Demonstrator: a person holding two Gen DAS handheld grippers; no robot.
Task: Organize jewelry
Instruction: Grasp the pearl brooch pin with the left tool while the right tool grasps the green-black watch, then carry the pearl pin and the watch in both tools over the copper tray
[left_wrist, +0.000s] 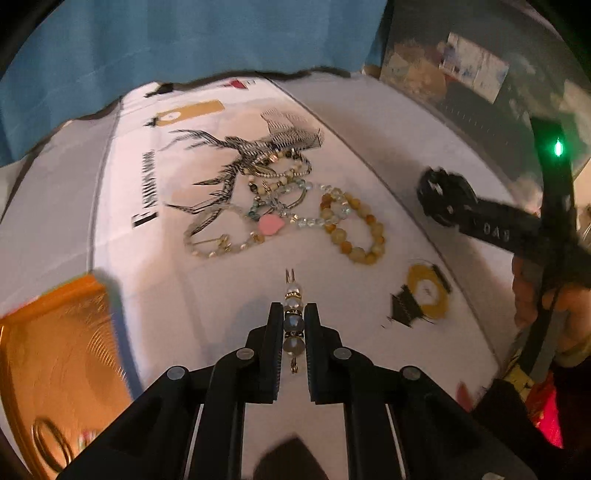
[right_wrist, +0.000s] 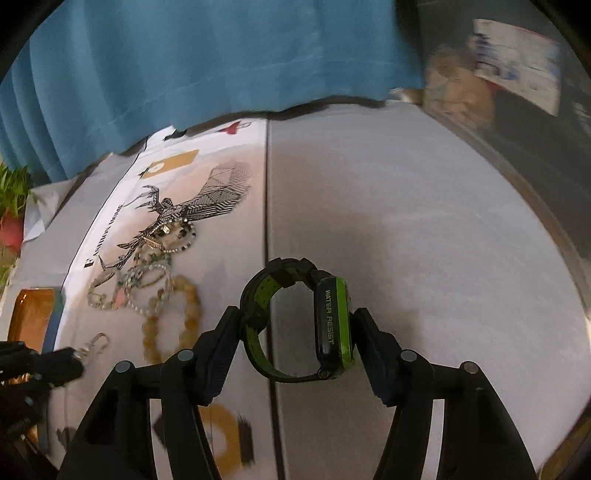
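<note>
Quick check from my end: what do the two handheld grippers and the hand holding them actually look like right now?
Both are matte black plastic. The left gripper has two flat, straight jaws on angled linkage arms with round silver pivot pins. The right gripper is built the same way; from the left camera its body shows a glowing green light and pale raised lettering. The right hand gripping it is bare skin; no sleeve or cable is clearly visible.

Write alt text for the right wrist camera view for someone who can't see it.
The right claw grips a black and green watch marked "WATER RESIST" above a pale cloth-covered table. To its left lies a pile of beaded bracelets on a deer-print cloth, with a teal curtain behind.
</note>
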